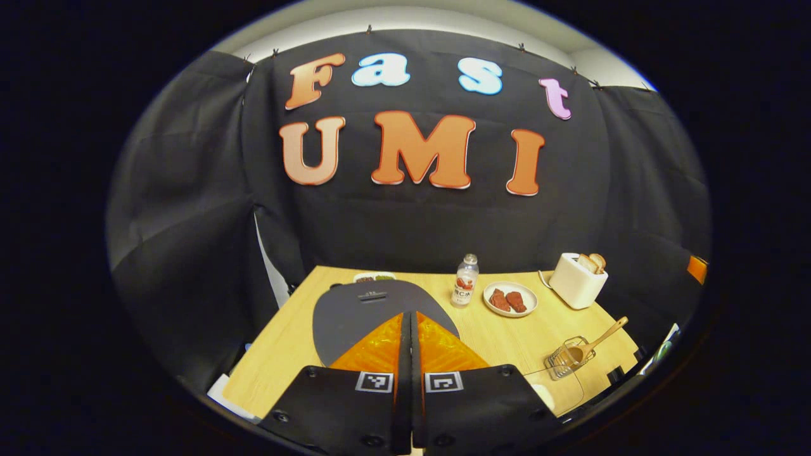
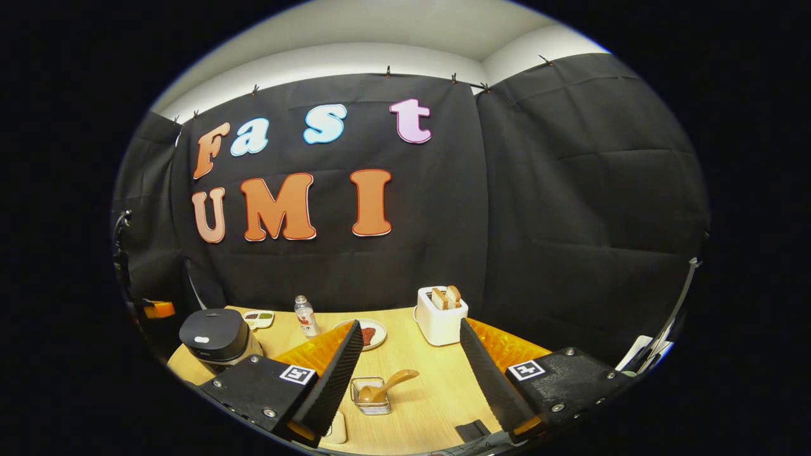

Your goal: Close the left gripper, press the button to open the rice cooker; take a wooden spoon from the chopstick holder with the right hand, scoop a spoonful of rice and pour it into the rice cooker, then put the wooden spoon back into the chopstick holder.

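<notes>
Pale wooden table [image 2: 437,386] carries a white toaster [image 2: 440,320], plate of meat [image 1: 510,299] and small bottle [image 1: 465,280]. Left gripper [image 1: 410,329], fingers clenched together, hovers over the closed black round-lidded rice cooker [image 1: 370,310]; right gripper [image 2: 412,354], fingers spread, frames the wire chopstick holder [image 2: 370,396] with its wooden spoon [image 2: 388,385].

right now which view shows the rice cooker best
The right gripper view: the rice cooker stands whole at the table's left edge, lid down, body and lid both visible. In the left gripper view the rice cooker is seen from above as a dark lid, partly hidden behind the shut left gripper.
</notes>
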A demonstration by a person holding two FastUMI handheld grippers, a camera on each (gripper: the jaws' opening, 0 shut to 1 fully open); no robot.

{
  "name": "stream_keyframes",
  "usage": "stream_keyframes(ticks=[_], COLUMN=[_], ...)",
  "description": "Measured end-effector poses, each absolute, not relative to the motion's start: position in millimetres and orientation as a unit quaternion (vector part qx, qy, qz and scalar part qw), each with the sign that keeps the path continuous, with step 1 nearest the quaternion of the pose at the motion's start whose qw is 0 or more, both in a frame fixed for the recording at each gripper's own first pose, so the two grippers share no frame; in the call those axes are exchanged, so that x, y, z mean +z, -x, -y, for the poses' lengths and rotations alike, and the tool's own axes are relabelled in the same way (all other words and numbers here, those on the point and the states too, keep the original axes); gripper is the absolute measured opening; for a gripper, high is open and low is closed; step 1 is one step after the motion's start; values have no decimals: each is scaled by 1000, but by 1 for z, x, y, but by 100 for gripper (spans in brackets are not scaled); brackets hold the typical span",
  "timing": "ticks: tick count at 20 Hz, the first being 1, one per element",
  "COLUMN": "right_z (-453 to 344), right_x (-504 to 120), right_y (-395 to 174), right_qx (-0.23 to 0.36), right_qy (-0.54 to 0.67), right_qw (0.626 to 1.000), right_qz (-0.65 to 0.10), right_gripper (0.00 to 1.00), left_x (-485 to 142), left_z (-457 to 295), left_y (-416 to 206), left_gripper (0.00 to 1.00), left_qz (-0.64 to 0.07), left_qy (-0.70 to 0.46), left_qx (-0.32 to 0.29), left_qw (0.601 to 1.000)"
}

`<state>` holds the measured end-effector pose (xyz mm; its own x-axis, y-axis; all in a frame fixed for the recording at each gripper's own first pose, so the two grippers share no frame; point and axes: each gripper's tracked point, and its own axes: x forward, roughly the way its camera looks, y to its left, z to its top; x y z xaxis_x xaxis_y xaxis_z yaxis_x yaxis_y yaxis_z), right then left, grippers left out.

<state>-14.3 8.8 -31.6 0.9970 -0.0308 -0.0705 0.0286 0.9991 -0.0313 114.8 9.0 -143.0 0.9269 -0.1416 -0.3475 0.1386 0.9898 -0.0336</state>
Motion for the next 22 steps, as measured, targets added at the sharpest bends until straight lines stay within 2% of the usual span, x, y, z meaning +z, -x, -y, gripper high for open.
stream_keyframes(ticks=[4, 5, 6, 9, 11, 12, 13, 15, 19, 20, 21, 22], right_z=[1, 6, 10, 18, 22, 21, 20, 19, 14, 13, 12, 10], right_x=[-33, -35, -35, -33, -36, -37, -39, -41, -46, -47, -48, -48], right_y=[15, 16, 17, 18, 18, 18, 19, 19, 22, 21, 23, 25], right_qx=[-30, -35, -41, -52, -56, -56, -55, -53, -45, -42, -39, -35], right_qy=[15, 13, 10, 2, -1, -2, -2, -2, 1, -1, -4, -8], right_qw=[999, 998, 998, 998, 997, 997, 997, 997, 997, 998, 998, 998], right_qz=[-39, -42, -43, -42, -44, -46, -48, -49, -55, -55, -57, -57], right_gripper=[95, 95, 95, 95, 95, 95, 95, 95, 95, 100, 95, 95], left_x=[-197, -209, -216, -237, -233, -238, -237, -245, -240, -242, -243, -243], left_z=[-9, -10, -9, -9, -9, -10, -9, -10, -12, -12, -12, -12], left_y=[-144, -147, -148, -151, -157, -156, -158, -154, -157, -157, -155, -157], left_gripper=[5, 1, 5, 5, 5, 0, 5, 5, 5, 5, 5, 5], left_qz=[-225, -238, -246, -265, -255, -263, -263, -276, -256, -259, -261, -258], left_qy=[-22, -23, -21, -24, -23, -24, -28, -26, -24, -31, -34, -32], left_qx=[-68, -62, -62, -58, -62, -63, -67, -65, -57, -58, -57, -62], left_qw=[972, 969, 967, 962, 965, 962, 962, 959, 965, 964, 963, 964])
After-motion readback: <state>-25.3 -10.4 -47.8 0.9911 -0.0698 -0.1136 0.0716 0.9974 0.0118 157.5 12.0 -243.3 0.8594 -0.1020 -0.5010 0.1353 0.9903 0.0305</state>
